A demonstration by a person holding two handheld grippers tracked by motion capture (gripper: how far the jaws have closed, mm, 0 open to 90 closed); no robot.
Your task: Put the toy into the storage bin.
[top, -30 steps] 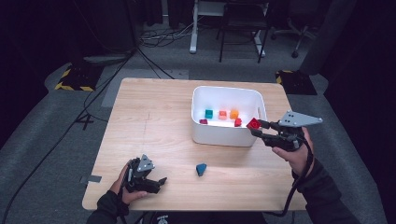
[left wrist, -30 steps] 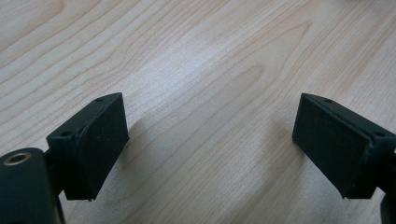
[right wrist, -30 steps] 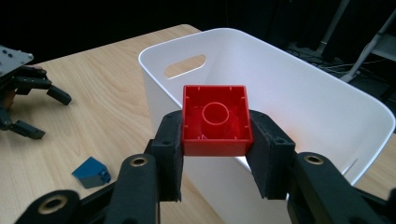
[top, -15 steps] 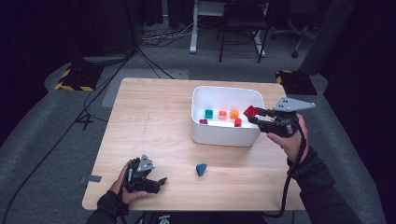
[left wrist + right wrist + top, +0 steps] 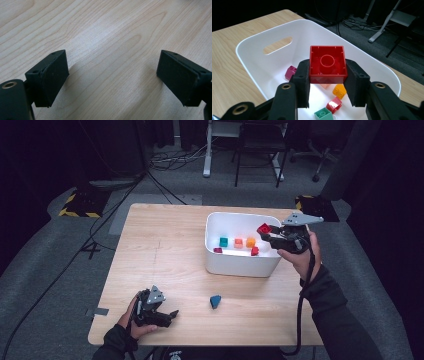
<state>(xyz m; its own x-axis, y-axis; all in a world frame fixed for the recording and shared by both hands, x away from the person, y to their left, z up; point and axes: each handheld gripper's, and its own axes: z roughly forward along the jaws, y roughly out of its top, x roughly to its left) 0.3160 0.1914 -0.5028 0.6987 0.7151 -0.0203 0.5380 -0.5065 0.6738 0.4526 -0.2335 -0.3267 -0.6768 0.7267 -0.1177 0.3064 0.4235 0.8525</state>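
The right gripper [image 5: 327,85] is pinching a red block [image 5: 327,64] between its two black jaws, one jaw on each side of the block. In the right gripper view the block shows its hollow underside to the camera (a round tube is visible in the middle of it). The block is held above the inside of a white bin [image 5: 372,66], over the bin's right end as the high view shows it, and it does not touch the bin. In the high view the right gripper [image 5: 270,234] is at the right rim of the bin [image 5: 215,260], with the red block [image 5: 263,228] at its tip.

On the bottom of the bin lie several small blocks: a dark pink block [image 5: 291,72], an orange block [image 5: 339,91], a small red block [image 5: 334,104] and a green block [image 5: 323,114].

The left gripper [image 5: 112,77] is spread wide with nothing between the jaws; only bare wood is under it. In the high view the left gripper [image 5: 169,317] rests low at the near left corner of the wooden table [image 5: 165,245], well apart from the bin.

A blue block [image 5: 215,301] lies alone on the table, between the left gripper and the bin.
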